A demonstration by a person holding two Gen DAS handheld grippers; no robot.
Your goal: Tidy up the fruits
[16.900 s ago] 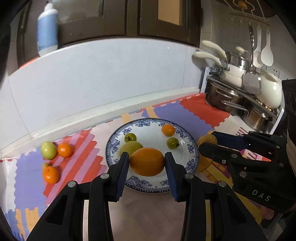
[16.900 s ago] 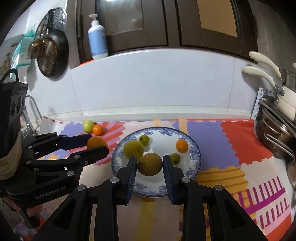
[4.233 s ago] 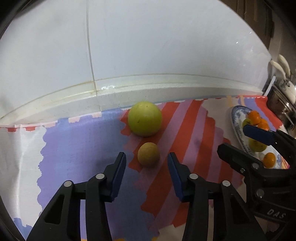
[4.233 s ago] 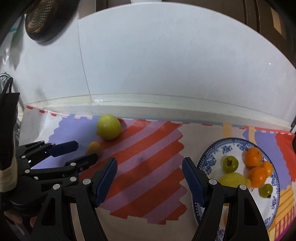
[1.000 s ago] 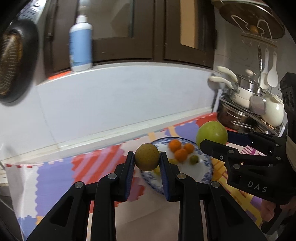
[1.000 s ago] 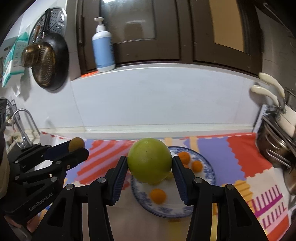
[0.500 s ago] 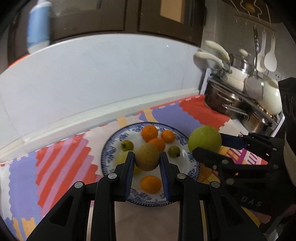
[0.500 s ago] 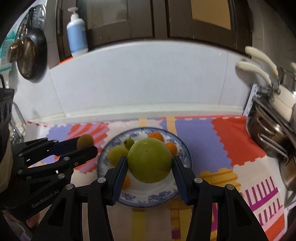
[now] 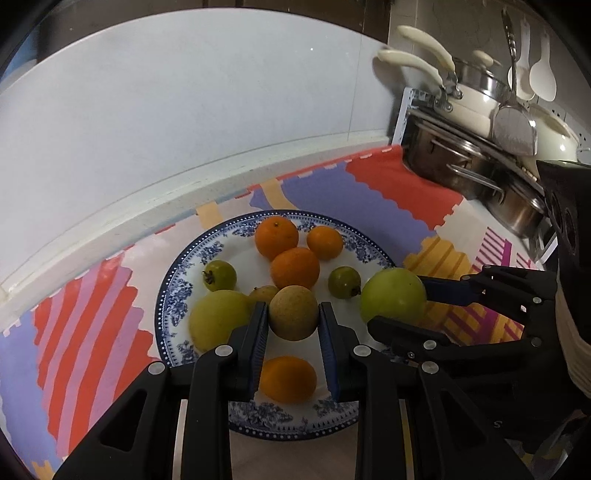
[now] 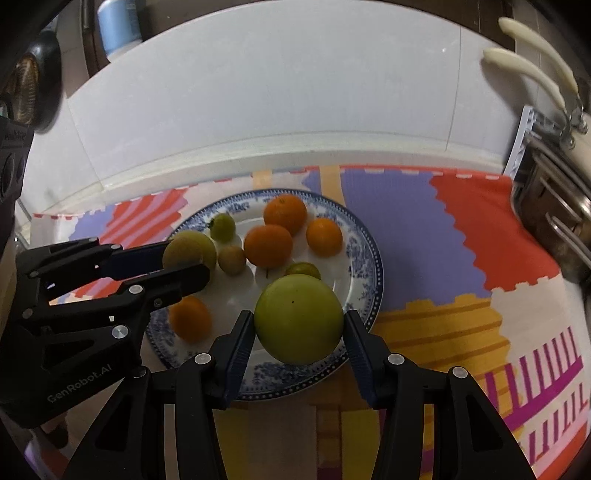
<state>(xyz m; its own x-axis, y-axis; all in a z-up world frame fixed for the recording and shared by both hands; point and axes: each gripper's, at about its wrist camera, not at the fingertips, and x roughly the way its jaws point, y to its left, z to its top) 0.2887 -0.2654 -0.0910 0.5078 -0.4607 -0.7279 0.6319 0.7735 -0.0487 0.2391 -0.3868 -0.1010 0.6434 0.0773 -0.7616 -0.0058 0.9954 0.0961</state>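
Observation:
A blue-and-white plate on a colourful mat holds several oranges and small green and yellow fruits. My left gripper is shut on a small brown round fruit and holds it just above the plate's near left part. My right gripper is shut on a large green apple, held over the plate's near right rim. Both grippers hover side by side, the left one showing in the right wrist view.
A rack of steel pots and white-handled pans stands to the right of the mat. A white tiled wall with a raised ledge runs behind the plate. A blue bottle sits on a shelf above.
Both grippers have come down and closer to the plate with their fruits still held. The plate now fills more of both views.

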